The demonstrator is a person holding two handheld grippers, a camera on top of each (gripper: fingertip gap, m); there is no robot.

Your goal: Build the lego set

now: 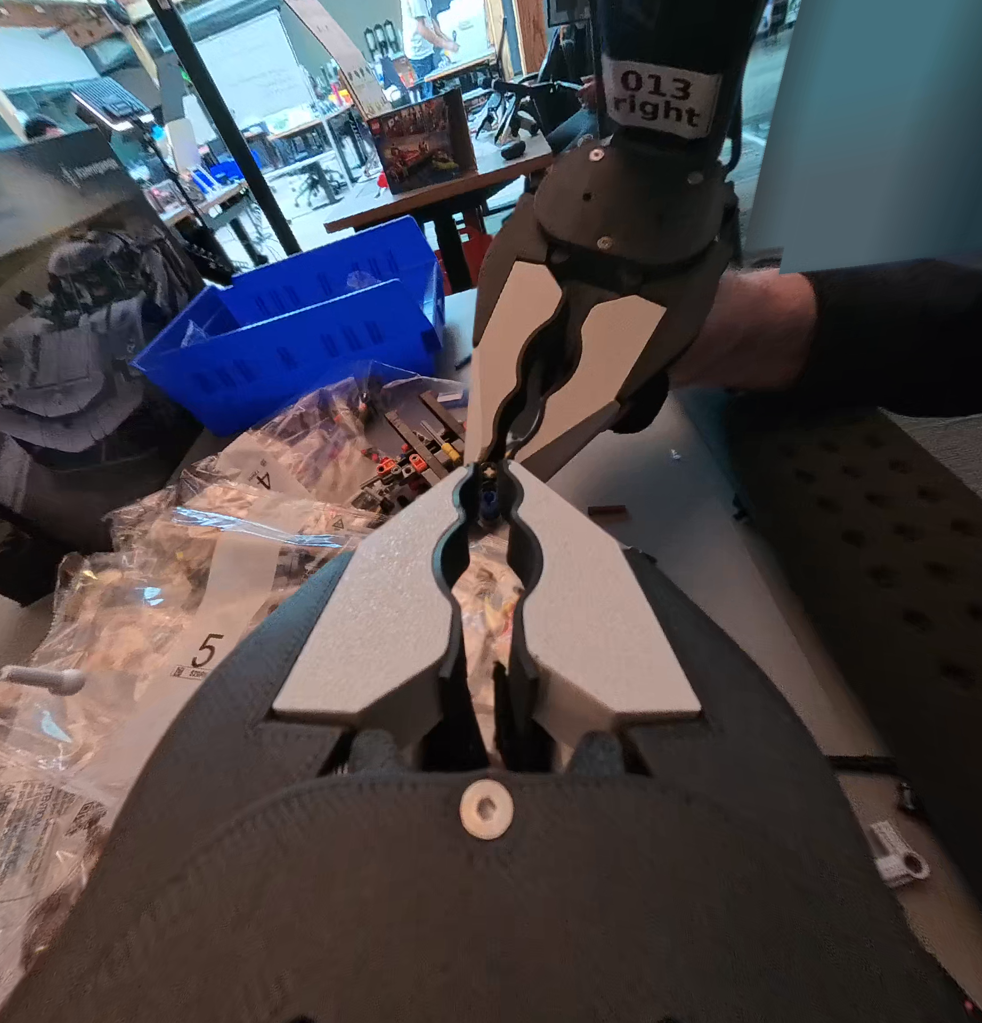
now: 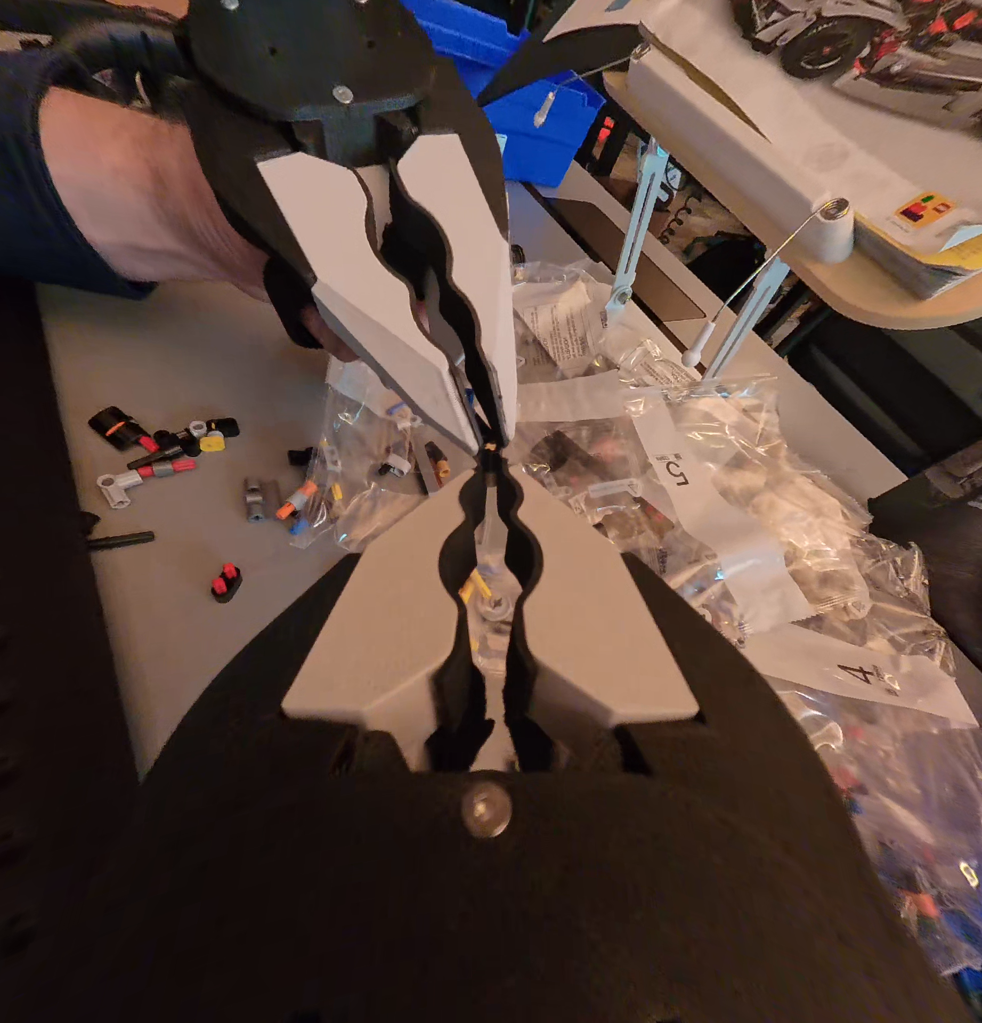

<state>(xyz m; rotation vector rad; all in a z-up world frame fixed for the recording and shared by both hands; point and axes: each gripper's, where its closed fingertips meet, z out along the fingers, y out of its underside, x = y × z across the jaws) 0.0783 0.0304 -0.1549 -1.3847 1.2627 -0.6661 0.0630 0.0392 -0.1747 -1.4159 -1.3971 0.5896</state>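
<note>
My two grippers meet tip to tip above the grey table. My left gripper point(image 1: 487, 480) is shut on a small pin piece point(image 1: 489, 498) with a tan end and a blue part. My right gripper point(image 2: 491, 475) is shut on a small black piece point(image 2: 491, 464). In the left wrist view my right gripper point(image 1: 498, 455) comes down from above. In the right wrist view my left gripper point(image 2: 491, 438) comes in from the upper left, and the tan end point(image 2: 491, 444) touches the black piece. A partly built dark frame point(image 1: 422, 443) lies behind the tips.
Clear numbered bags of parts point(image 1: 212, 581) cover the table's left side. Two blue bins point(image 1: 311, 332) stand behind them. Loose small pieces point(image 2: 162, 448) lie on the table point(image 2: 200, 354). A black perforated mat point(image 1: 892, 553) runs alongside. An instruction booklet on a stand point(image 2: 920, 243) is at the back. The grippers are tip to tip, or close to it.
</note>
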